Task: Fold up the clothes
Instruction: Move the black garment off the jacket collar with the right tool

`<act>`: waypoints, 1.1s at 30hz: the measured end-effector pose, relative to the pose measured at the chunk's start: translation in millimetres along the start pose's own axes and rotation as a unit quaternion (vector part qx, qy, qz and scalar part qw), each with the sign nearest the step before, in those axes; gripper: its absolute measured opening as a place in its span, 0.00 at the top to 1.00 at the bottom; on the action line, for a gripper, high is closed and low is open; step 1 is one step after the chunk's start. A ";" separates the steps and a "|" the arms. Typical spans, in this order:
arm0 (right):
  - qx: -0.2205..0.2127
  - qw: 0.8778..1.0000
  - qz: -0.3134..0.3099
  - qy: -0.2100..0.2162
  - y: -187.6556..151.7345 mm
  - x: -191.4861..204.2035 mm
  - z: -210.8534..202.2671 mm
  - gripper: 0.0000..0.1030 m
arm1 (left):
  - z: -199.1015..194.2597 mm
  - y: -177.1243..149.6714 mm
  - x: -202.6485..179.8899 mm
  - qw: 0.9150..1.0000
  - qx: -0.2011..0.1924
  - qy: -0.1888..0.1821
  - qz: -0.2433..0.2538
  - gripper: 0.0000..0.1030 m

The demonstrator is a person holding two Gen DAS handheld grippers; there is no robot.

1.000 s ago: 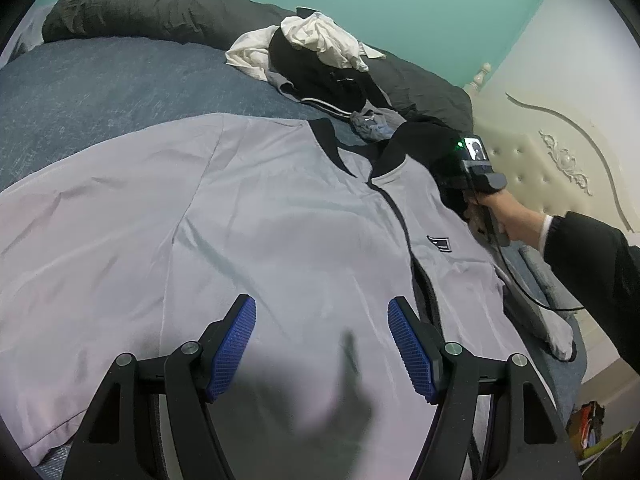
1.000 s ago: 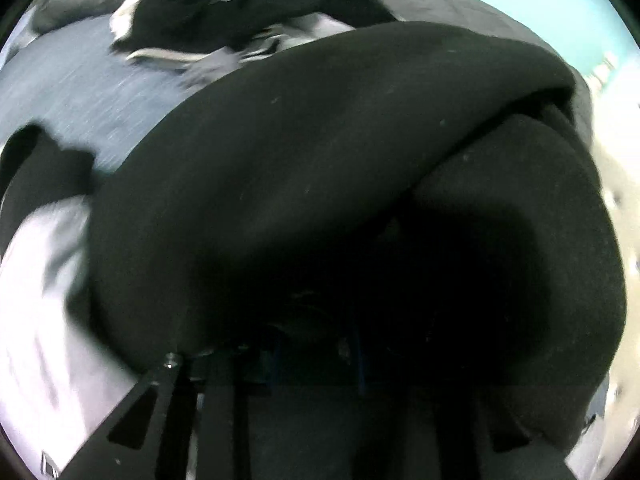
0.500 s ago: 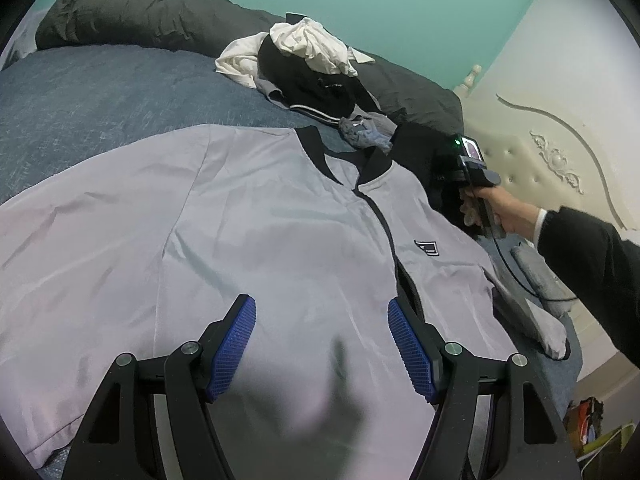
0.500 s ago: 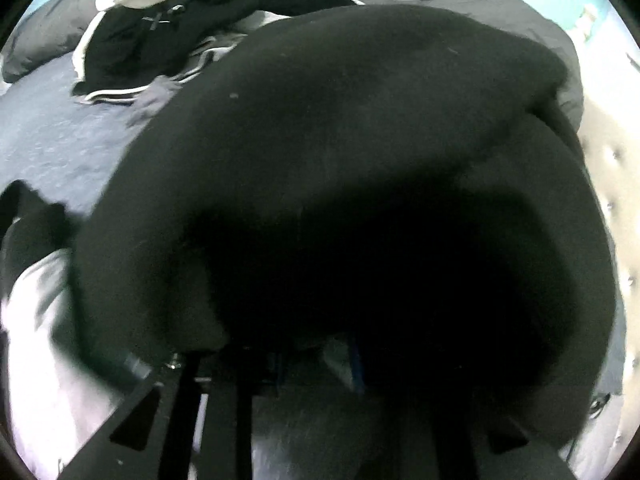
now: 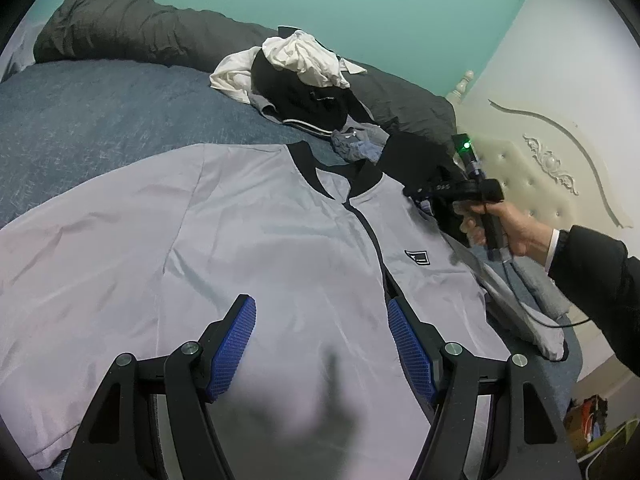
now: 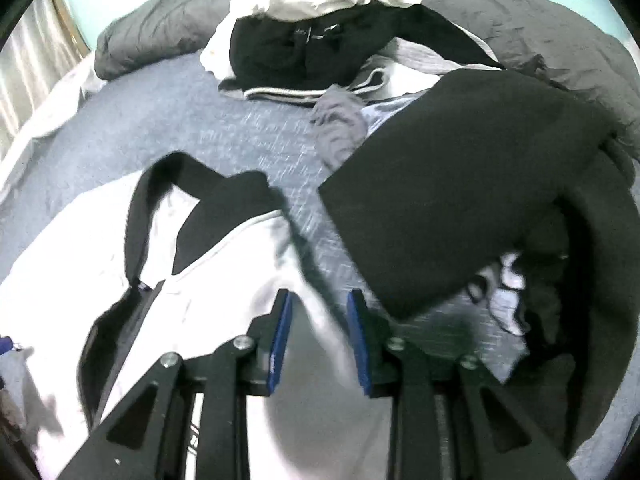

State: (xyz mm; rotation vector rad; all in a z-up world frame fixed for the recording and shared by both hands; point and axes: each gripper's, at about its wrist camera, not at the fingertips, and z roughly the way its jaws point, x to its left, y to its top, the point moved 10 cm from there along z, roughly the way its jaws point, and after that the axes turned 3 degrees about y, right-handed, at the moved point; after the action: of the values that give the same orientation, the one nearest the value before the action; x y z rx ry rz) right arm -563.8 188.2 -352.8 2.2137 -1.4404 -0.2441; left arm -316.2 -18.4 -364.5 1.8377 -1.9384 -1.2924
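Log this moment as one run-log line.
task: fold clothes | grey jacket: spread flat on bed | left tongs: open, above jacket front | right tongs: open, at jacket shoulder | black garment: released, beside collar

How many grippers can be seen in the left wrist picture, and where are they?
2. The left gripper is at the bottom, open over the grey jacket. The right gripper is at the right, by the jacket's shoulder, held in a hand; its fingers are hidden there.

black gripper frames with silver screws, blue ribbed fingers (image 5: 234, 346); black sleeve (image 5: 596, 280) over a white cuff.
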 end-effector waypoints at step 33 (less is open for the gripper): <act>0.035 0.998 0.035 0.038 -10.3 10.5 27.9 0.93 | 5.7 -3.9 29.0 0.999 0.012 0.024 -0.034 0.30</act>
State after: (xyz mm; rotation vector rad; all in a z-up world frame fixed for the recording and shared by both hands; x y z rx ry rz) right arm -562.1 173.8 -380.8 2.1983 -1.5014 -0.0861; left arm -323.5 -40.7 -382.8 1.9427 -1.8913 -1.2369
